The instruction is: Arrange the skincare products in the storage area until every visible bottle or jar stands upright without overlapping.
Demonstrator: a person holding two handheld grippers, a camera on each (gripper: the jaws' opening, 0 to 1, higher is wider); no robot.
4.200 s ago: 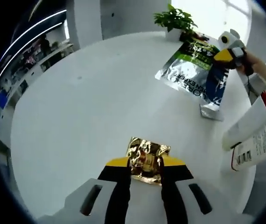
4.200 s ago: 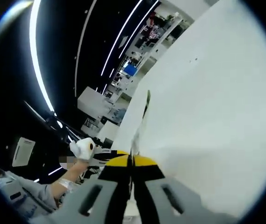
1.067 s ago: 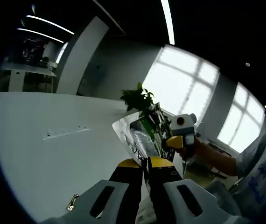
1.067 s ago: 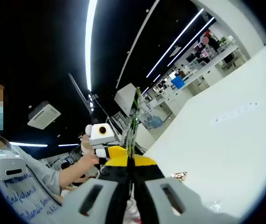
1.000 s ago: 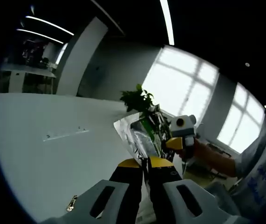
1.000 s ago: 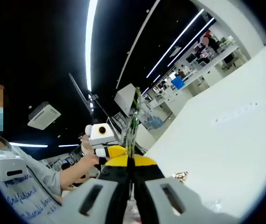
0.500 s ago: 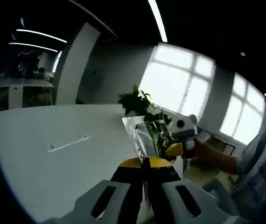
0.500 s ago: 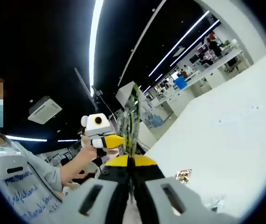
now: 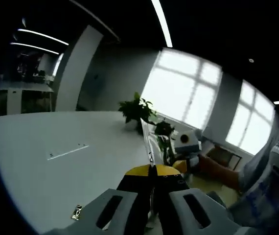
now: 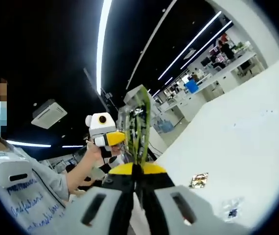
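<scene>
A silver-and-green foil pouch [image 9: 155, 142] is held up above the white table [image 9: 56, 166], pinched at two edges. My left gripper [image 9: 152, 169] is shut on one edge, and from here the pouch looks thin, almost edge-on. My right gripper [image 10: 137, 167] is shut on the other edge of the pouch [image 10: 140, 115], which rises straight from its yellow tips. Beyond the pouch, each view catches the other gripper: the right gripper [image 9: 186, 145] in a hand, and the left gripper [image 10: 104, 131] in a hand.
A small gold sachet [image 9: 76, 212] lies on the table, seen also in the right gripper view as the gold sachet [image 10: 198, 180], beside a clear sachet [image 10: 231, 208]. A potted plant [image 9: 137, 110] stands at the far table edge. A person in a grey shirt [image 10: 17, 196] stands close.
4.2 s ago my left gripper held the gold sachet; it now lies on the table and both grippers hold the pouch. In the last second the pouch turned, showing wider in the right gripper view.
</scene>
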